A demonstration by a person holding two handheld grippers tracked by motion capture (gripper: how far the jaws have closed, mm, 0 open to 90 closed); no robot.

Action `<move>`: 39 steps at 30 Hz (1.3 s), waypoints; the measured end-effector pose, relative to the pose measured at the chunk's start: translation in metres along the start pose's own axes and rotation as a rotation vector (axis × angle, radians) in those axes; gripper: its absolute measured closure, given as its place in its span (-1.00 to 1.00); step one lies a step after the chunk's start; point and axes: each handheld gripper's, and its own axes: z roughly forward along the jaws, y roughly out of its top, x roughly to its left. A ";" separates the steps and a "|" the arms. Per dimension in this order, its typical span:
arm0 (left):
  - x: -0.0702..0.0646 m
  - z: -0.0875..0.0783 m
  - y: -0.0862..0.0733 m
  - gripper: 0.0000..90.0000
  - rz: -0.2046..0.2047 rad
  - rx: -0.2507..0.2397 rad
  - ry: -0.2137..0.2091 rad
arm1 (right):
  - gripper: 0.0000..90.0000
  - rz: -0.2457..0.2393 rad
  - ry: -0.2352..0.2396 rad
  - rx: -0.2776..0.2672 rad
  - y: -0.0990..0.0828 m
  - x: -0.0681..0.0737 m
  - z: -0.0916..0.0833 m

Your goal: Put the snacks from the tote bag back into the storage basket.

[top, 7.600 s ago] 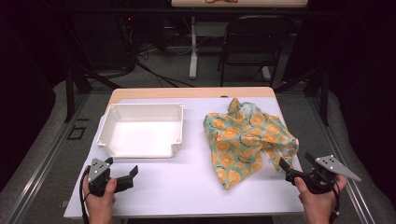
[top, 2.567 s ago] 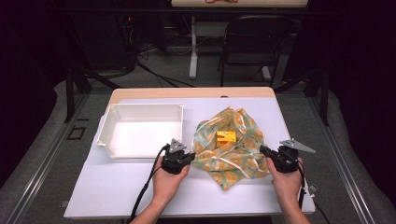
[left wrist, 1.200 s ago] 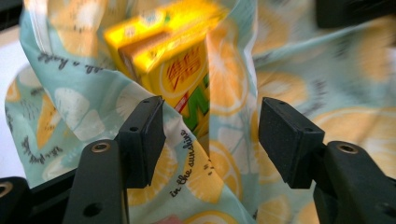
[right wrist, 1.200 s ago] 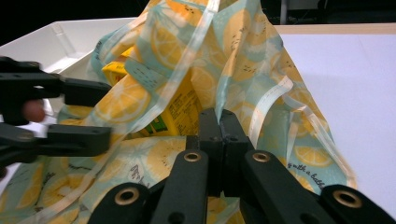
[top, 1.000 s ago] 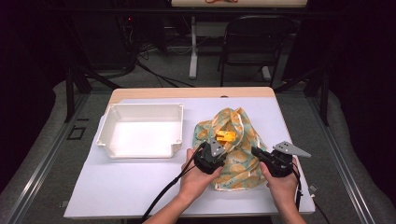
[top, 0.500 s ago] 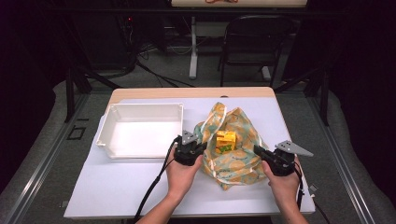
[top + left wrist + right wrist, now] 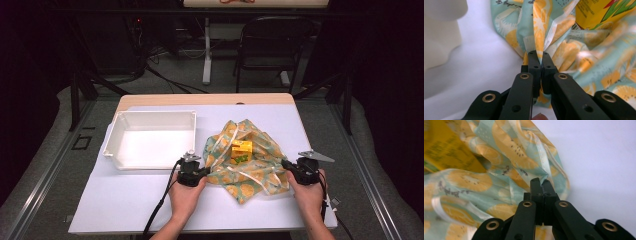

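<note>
- Lying between my two grippers, the orange-print cloth [image 7: 245,162] sits crumpled on the white table [image 7: 125,200], right of centre, with a yellow carton [image 7: 241,149] resting on top of it near the middle.
- My left gripper [image 7: 192,175] has its jaws pressed together on a fold at the cloth's left edge; in the left gripper view the fabric [image 7: 541,47] rises straight out from between the black tips [image 7: 537,56].
- My right gripper [image 7: 300,171] is likewise clamped on the cloth's right edge, the hem [image 7: 544,173] bunched at the closed tips.
- So the cloth stretches side to side from one grip to the other, and the carton lies forward of that line, roughly midway, a little nearer my left hand [image 7: 185,197].
- A white bin [image 7: 150,142] stands on the table just beside the cloth's left side, forward of my left gripper, apart from it.
- I judge any lift has to keep both edges level, or the carton may slide off.
</note>
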 end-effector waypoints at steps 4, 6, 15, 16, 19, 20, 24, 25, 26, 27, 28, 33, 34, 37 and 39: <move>-0.005 -0.006 -0.001 0.88 0.033 -0.030 -0.013 | 0.94 0.025 0.036 0.003 0.000 -0.005 0.000; -0.007 -0.013 0.000 0.61 0.061 -0.066 -0.040 | 0.47 -0.013 0.091 -0.058 0.004 0.000 -0.010; -0.017 -0.039 0.018 0.07 0.103 -0.208 -0.047 | -0.13 -0.058 0.139 -0.204 0.024 0.014 -0.034; -0.018 -0.037 0.021 0.05 0.096 -0.210 -0.049 | -0.13 -0.055 0.143 -0.210 0.027 0.016 -0.033; -0.016 -0.028 0.024 0.06 0.078 -0.205 -0.056 | -0.08 -0.049 0.153 -0.200 0.034 0.020 -0.024; -0.015 -0.024 0.024 0.12 0.071 -0.192 -0.058 | 0.02 -0.044 0.155 -0.203 0.034 0.022 -0.020; -0.009 -0.011 0.018 0.60 0.049 -0.149 -0.056 | 0.56 -0.058 0.131 -0.160 0.033 0.025 -0.006; -0.008 -0.010 0.017 0.75 0.053 -0.139 -0.041 | 0.70 -0.056 0.129 -0.147 0.033 0.024 -0.004; -0.006 -0.009 0.016 0.87 0.054 -0.131 -0.041 | 0.82 -0.060 0.123 -0.137 0.032 0.023 -0.002; -0.005 -0.009 0.014 0.94 0.051 -0.120 -0.042 | 0.90 -0.062 0.123 -0.131 0.031 0.023 -0.001; -0.004 -0.009 0.013 0.98 0.058 -0.110 -0.035 | 0.98 -0.060 0.103 -0.123 0.031 0.022 0.001; 0.004 -0.013 0.008 1.00 0.066 -0.088 0.003 | 1.00 -0.028 0.038 -0.090 0.031 0.011 0.000; 0.007 -0.016 0.007 1.00 0.068 -0.084 0.006 | 1.00 -0.032 0.009 -0.081 0.030 0.007 -0.001; 0.018 -0.023 0.002 1.00 0.057 -0.083 0.014 | 1.00 -0.010 -0.038 -0.067 0.027 -0.003 -0.001; 0.023 -0.026 0.000 1.00 0.034 -0.091 -0.015 | 1.00 -0.004 -0.046 -0.054 0.025 -0.012 -0.003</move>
